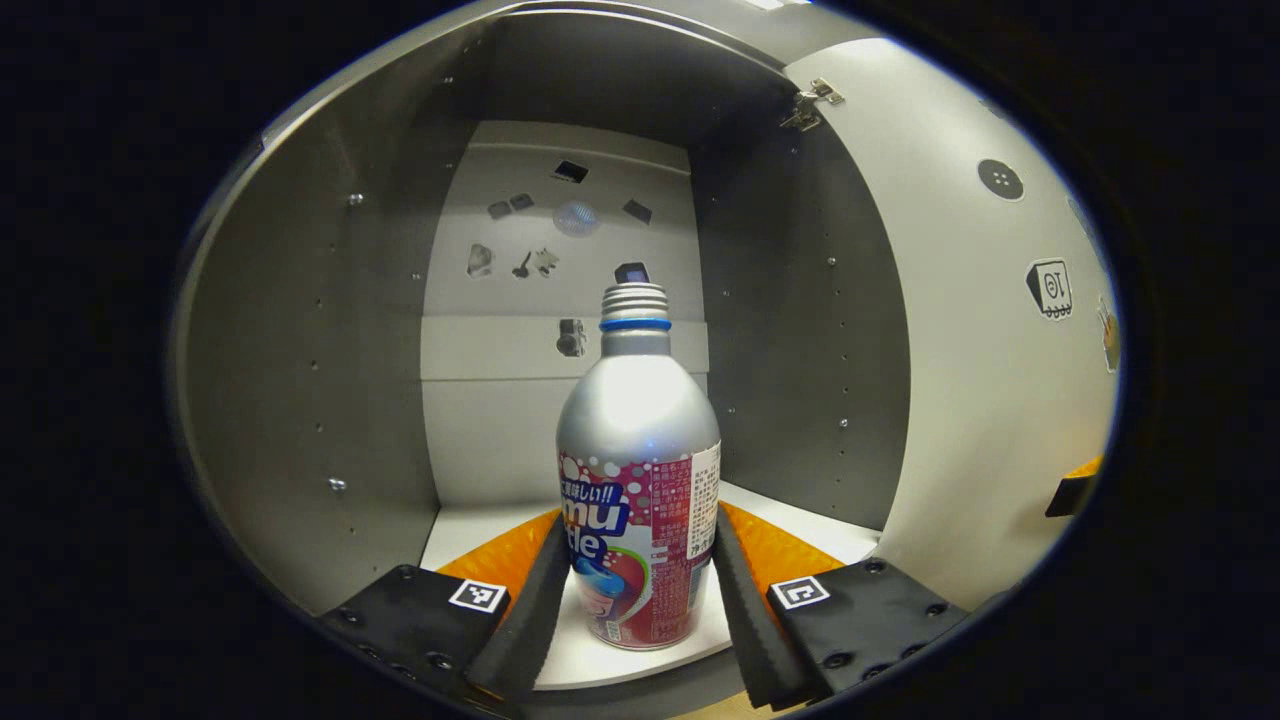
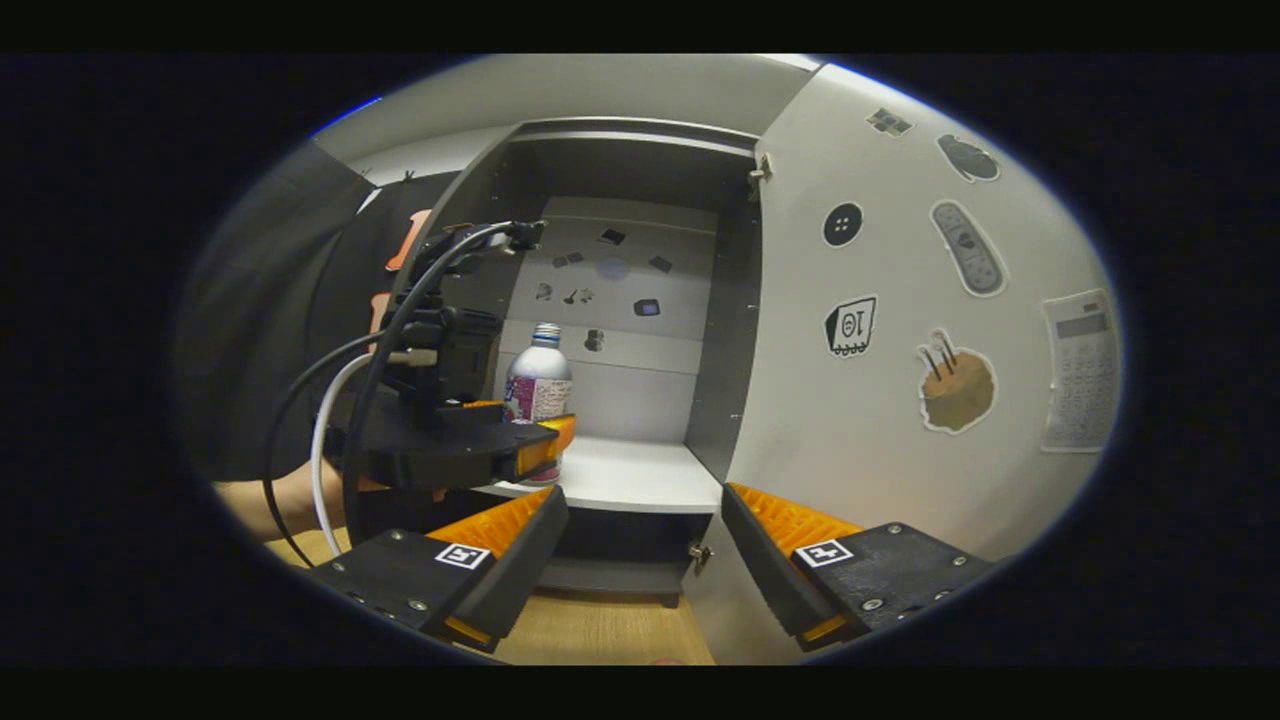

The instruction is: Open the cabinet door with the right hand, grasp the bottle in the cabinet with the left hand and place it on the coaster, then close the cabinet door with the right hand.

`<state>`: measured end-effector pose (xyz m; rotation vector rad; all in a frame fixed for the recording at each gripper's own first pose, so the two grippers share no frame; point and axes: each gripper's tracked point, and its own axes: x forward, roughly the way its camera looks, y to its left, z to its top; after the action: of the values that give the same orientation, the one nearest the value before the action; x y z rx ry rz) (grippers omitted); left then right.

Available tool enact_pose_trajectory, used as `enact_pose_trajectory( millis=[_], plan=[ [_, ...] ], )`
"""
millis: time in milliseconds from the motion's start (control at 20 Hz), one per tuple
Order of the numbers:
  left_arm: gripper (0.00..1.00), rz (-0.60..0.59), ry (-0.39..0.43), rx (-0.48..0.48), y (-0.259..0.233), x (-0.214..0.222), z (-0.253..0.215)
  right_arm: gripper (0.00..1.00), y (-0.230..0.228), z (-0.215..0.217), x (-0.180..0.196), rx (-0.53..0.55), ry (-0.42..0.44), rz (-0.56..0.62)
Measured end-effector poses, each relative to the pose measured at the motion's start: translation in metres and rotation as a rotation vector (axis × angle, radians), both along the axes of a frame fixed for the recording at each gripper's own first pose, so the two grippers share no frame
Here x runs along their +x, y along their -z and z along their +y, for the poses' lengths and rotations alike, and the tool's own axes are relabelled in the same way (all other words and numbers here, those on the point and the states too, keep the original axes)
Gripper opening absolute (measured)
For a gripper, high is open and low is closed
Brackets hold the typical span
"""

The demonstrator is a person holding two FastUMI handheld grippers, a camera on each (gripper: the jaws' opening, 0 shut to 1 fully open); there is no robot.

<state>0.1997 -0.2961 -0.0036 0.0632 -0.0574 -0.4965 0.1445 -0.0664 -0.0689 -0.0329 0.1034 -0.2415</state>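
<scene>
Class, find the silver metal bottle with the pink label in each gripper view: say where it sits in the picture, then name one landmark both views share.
Left gripper view: the silver metal bottle with the pink label stands at centre, upright on the white shelf, between the left gripper jaws.
Right gripper view: the bottle appears left of centre, small, inside the cabinet, partly behind the left gripper.
Shared landmark: the round black button sticker on the open door.

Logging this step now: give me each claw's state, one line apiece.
Left claw: around the bottle, fingers close at both sides; pressing contact cannot be told.
Right claw: open, holding nothing, beside the open cabinet door.
</scene>
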Motion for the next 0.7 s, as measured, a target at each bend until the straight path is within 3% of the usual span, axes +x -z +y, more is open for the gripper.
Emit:
enact_pose_trajectory(
  millis=[400, 700],
  plan=[
    [0.81, -0.056, -0.068, -0.020, -0.017, -0.070, 0.031, 0.95, -0.013, 0.022, -0.034, 0.021, -0.092, -0.051],
    [0.82, -0.063, -0.148, 0.002, 0.005, -0.134, 0.083, 0.95, -0.010, 0.043, -0.055, 0.045, -0.147, -0.037]
  ],
)
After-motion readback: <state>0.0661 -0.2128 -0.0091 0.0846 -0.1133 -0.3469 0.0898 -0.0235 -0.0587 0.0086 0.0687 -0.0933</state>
